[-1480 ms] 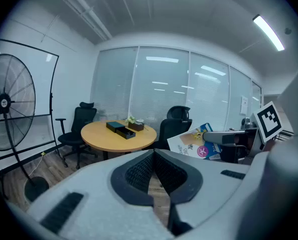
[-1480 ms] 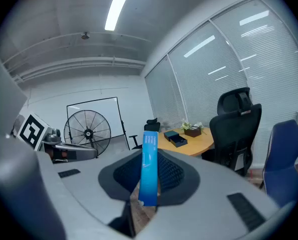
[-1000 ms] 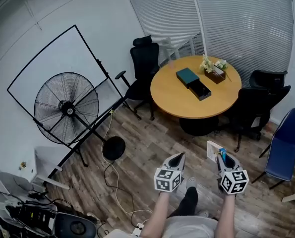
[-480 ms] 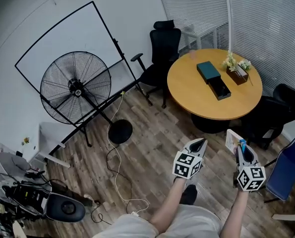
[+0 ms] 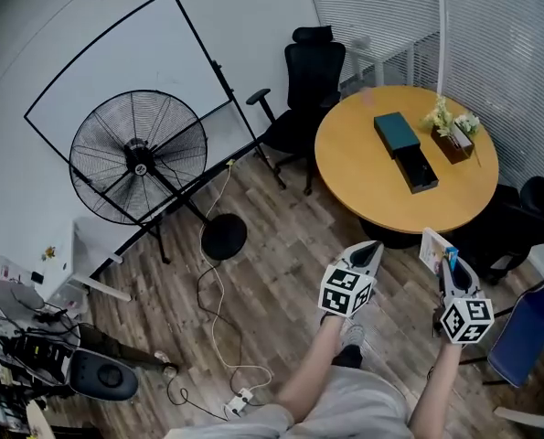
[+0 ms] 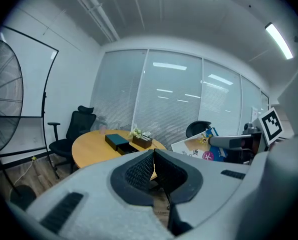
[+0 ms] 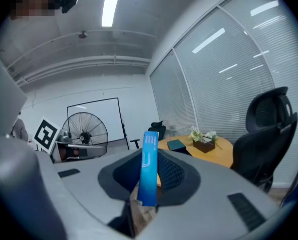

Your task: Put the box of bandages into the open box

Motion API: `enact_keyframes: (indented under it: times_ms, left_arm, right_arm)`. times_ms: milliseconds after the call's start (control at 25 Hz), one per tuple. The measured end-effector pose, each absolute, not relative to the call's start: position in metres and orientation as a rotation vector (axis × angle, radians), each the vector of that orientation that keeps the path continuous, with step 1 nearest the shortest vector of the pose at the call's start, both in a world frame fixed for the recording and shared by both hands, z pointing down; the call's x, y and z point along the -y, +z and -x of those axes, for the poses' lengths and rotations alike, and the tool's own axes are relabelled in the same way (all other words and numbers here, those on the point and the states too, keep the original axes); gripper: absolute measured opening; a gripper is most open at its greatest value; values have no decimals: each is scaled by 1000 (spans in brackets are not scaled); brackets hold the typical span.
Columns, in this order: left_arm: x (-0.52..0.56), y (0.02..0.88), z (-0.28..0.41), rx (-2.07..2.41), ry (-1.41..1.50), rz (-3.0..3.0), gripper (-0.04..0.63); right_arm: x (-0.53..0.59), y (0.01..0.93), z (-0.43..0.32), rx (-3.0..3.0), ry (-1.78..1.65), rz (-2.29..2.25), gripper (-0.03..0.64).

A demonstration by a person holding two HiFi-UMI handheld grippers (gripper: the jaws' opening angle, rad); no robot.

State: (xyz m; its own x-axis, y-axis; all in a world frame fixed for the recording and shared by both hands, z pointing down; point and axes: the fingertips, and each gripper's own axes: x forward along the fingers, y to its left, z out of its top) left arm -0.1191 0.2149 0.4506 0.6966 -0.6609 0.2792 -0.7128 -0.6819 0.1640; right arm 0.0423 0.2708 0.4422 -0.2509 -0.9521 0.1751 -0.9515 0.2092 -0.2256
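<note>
My right gripper (image 5: 449, 265) is shut on the box of bandages (image 5: 433, 250), a flat box with a blue edge (image 7: 149, 167) and a white printed face (image 6: 201, 146); it sticks up between the jaws. My left gripper (image 5: 369, 249) is shut and holds nothing, its pads (image 6: 153, 165) pressed together. Both hang over the wooden floor, short of the round wooden table (image 5: 363, 172). On the table lies the open box (image 5: 416, 169), black inside, with its dark teal lid (image 5: 396, 132) beside it. In the gripper views the open box (image 6: 120, 145) and the teal lid (image 7: 177, 145) look small and far.
A flower arrangement in a brown holder (image 5: 454, 133) stands on the table's right. Black office chairs (image 5: 309, 85) ring the table; a blue chair (image 5: 526, 329) is at the right. A big floor fan (image 5: 139, 158), a whiteboard (image 5: 125, 71) and a loose cable (image 5: 213, 318) occupy the left.
The view has shifted so the table sits further right and nearer. Both grippers have moved right with it; the bandage box stays in the right gripper.
</note>
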Motion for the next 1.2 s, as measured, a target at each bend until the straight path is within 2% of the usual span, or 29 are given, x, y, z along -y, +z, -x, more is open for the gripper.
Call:
enact_keyframes:
  times_ms: [640, 1200]
  left_arm:
    - [-88, 477, 114, 1055, 296, -2598, 11]
    - [-6, 511, 155, 1050, 323, -2503, 11]
  right_arm:
    - [-150, 465, -51, -2448, -510, 1982, 71]
    - [-76, 498, -53, -2388, -594, 2096, 71]
